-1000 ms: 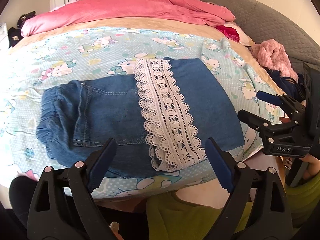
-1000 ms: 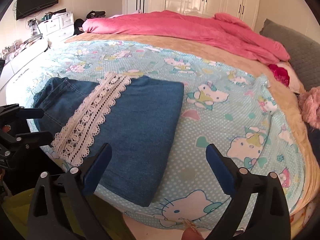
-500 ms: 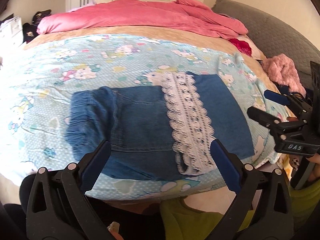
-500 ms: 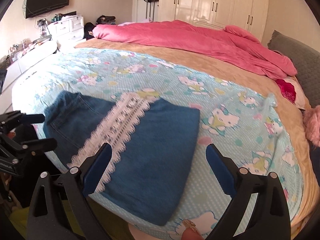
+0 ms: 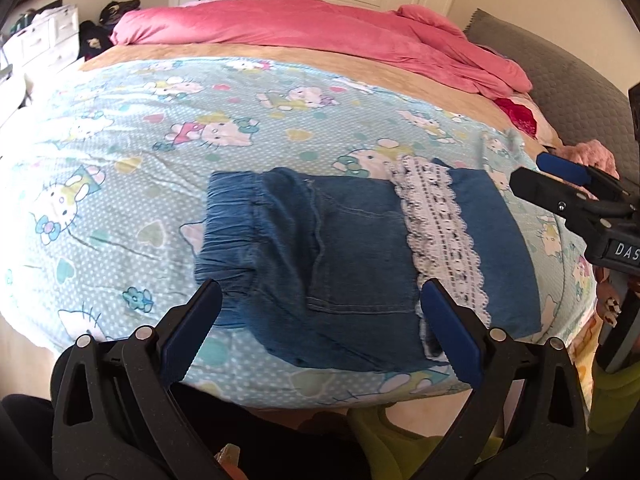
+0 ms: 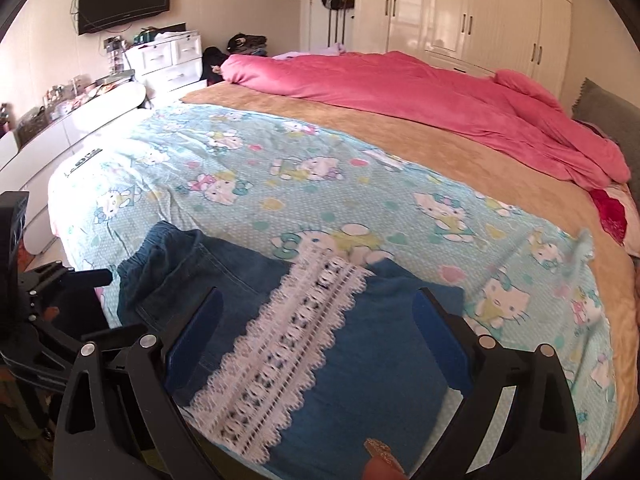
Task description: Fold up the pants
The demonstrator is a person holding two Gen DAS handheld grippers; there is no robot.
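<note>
Grippers first, since they're closest to us: our left gripper [image 5: 320, 320] has its jaws spread wide with nothing between them, hovering over the near edge of the bed. Our right gripper [image 6: 316, 328] is spread wide too, also empty. Right behind them we see the pants [image 5: 360, 256], blue denim, folded into a compact rectangle near the front edge of the cartoon-cat sheet [image 5: 168, 168]. Elastic waistband is on the left, and a white lace strip [image 5: 444, 232] runs across the folded part toward the right. Further back we've got a tan blanket [image 6: 440, 144], then a pink comforter [image 6: 400, 92] bunched up, and white wardrobes [image 6: 480, 16] against the far wall.
</note>
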